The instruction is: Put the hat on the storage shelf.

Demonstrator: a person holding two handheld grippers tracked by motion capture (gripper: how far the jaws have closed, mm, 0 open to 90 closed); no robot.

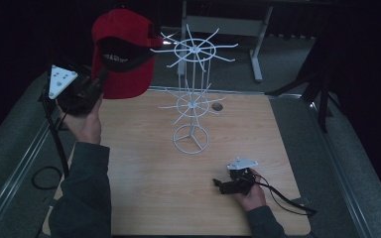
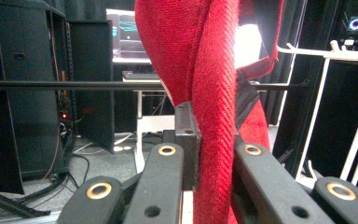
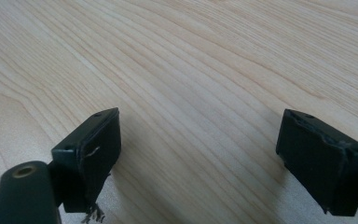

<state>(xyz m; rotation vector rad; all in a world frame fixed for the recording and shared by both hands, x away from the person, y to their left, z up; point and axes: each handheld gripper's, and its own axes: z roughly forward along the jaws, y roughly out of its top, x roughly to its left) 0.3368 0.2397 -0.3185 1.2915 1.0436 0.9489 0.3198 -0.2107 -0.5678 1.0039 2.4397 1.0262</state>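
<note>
from the high view: left gripper point(image 1: 98, 82) raised at the table's far left corner, jaws pinching the edge of a red cap point(image 1: 122, 54) and holding it up in the air. cap hanging just left of the white wire rack point(image 1: 192, 94), its upper edge near the outer tips of the top ring of prongs, though contact there too close to call. rack standing upright on its round base near the middle of the wooden table point(image 1: 154, 198). right gripper point(image 1: 218, 184) low on the near right part of the table, held in the person's hand, well apart from rack and cap.

from the left gripper view: jaws pressed together on a fold of the red cap point(image 2: 214, 93), fabric running straight up between them; a white bar of the rack point(image 2: 326, 53) off to the right, apart from the cloth.

from the right gripper view: right gripper point(image 3: 198, 154) with jaws spread wide, nothing between them, bare wood grain of the table point(image 3: 205, 60) close beneath.

step in hand, by judgement: carrying the cap toward the rack, hanging not yet done. next move likely calling for a shift to the right, lining the cap's opening over a top prong, lowering until the prong takes the weight, and only then letting go. care needed against knocking the light rack over.
</note>
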